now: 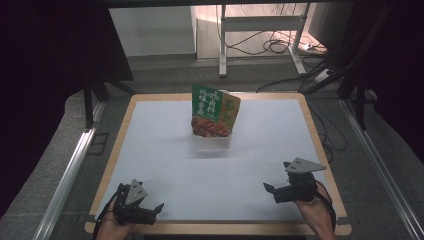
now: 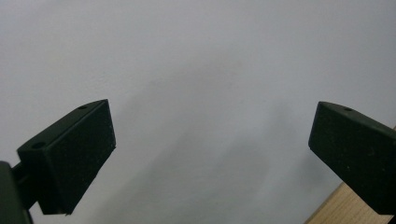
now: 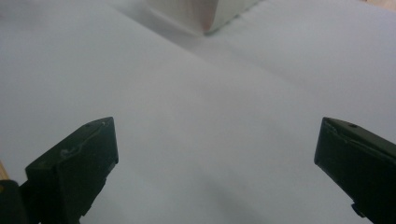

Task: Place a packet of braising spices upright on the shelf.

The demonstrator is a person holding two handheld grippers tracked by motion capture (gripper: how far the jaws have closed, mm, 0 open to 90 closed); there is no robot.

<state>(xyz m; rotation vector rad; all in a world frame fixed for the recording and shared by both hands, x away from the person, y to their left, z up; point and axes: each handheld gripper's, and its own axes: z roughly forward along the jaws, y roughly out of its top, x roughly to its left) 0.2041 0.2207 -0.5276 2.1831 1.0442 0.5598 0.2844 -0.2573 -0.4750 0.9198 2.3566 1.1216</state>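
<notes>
At 12 o'clock from the two tools, past mid-worktop, a white tray [image 1: 212, 142] holds upright packets: a green packet [image 1: 207, 111] in front with red food printed low on it, and a tan packet [image 1: 231, 108] behind it, leaning toward 1 o'clock. Both sit inside the tray, touching each other.

Left tool [image 1: 156, 208]: near edge at 7 o'clock, jaws spread wide, nothing between them; its own view gives bare white worktop [image 2: 196, 70] and a sliver of wooden edge. Right tool [image 1: 267, 188]: near edge at 5 o'clock, jaws likewise spread, empty, pointed toward the tray; tray corner [image 3: 205, 14] visible at 12 o'clock in its view.

Judgement: step in hand is the reach. Both tools are well apart from the tray. Suggest bringing the right tool in level, jaws kept spread, onto the top edge of the green packet. Packets are thin and flexible, so pinch squarely. The left tool could steady the tray wall, which looks light and may slide.
</notes>
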